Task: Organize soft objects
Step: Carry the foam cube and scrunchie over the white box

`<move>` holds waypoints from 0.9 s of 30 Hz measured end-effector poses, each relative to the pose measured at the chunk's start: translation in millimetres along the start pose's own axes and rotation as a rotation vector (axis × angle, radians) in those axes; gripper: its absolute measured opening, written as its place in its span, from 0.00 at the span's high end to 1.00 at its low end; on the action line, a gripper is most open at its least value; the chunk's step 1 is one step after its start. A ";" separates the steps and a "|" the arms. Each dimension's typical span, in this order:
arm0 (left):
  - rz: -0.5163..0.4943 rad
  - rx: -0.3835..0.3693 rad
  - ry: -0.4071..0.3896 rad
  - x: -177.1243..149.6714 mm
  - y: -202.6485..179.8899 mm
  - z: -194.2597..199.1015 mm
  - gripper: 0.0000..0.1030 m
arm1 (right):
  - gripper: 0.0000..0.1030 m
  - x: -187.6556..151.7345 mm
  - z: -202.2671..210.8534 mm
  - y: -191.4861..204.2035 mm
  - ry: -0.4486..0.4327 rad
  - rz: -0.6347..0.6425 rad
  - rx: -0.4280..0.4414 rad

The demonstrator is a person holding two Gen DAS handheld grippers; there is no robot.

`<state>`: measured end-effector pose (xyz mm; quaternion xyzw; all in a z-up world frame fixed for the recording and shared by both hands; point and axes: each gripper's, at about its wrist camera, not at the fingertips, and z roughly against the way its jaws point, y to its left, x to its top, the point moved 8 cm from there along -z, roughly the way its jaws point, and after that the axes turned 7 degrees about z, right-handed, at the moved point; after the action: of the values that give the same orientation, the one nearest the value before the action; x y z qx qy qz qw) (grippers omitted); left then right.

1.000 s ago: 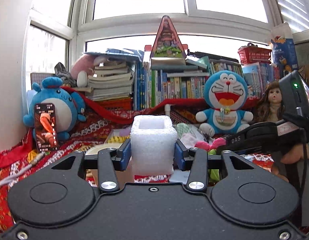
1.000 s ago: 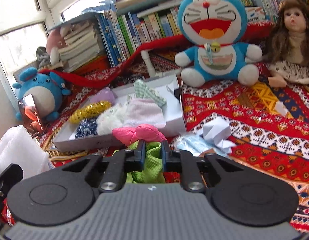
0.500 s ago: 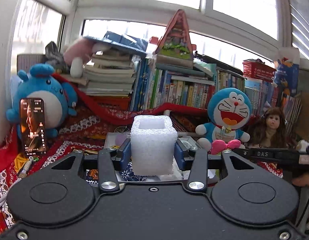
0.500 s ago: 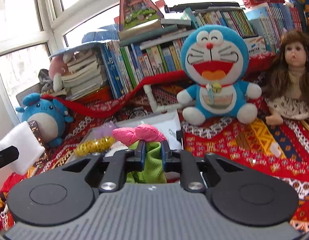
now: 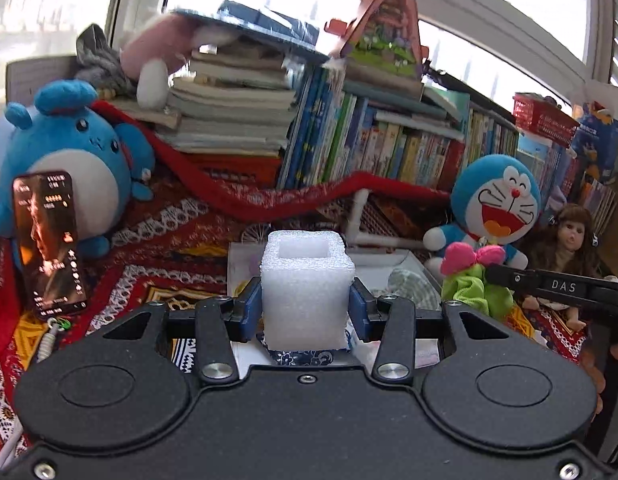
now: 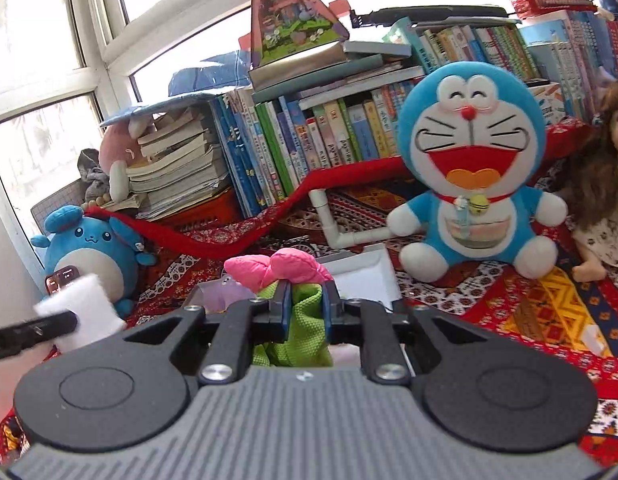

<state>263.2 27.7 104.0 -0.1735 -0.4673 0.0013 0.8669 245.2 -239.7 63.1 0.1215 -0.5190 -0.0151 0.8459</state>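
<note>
My left gripper [image 5: 307,306] is shut on a white hollow foam cube [image 5: 307,288] and holds it above the white tray [image 5: 393,258]. My right gripper [image 6: 305,308] is shut on a green cloth with a pink bow [image 6: 305,320] and holds it over the near end of the tray [image 6: 369,276]. The cloth and bow also show at the right of the left wrist view [image 5: 473,280], and the foam cube shows at the left of the right wrist view [image 6: 85,312]. Soft items lie in the tray, mostly hidden behind the grippers.
A blue round plush [image 5: 69,160] with a phone [image 5: 49,240] leaning on it sits at left. A Doraemon plush [image 6: 473,168] and a doll [image 6: 605,184] sit at right. Stacked books [image 5: 237,96] and a red patterned cloth [image 6: 529,312] fill the back and floor.
Both grippers have risen and moved forward over the tray, each still holding its object. The view now looks more level at the books and plush toys.
</note>
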 end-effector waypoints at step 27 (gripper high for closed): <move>-0.035 -0.055 0.268 -10.7 27.5 -99.1 0.59 | 0.81 15.1 -112.3 20.7 0.160 0.004 -0.064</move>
<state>341.9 22.2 37.2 -0.1875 -0.3504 -0.0498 0.9163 349.2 -200.6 32.4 0.0944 -0.4494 -0.0203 0.8881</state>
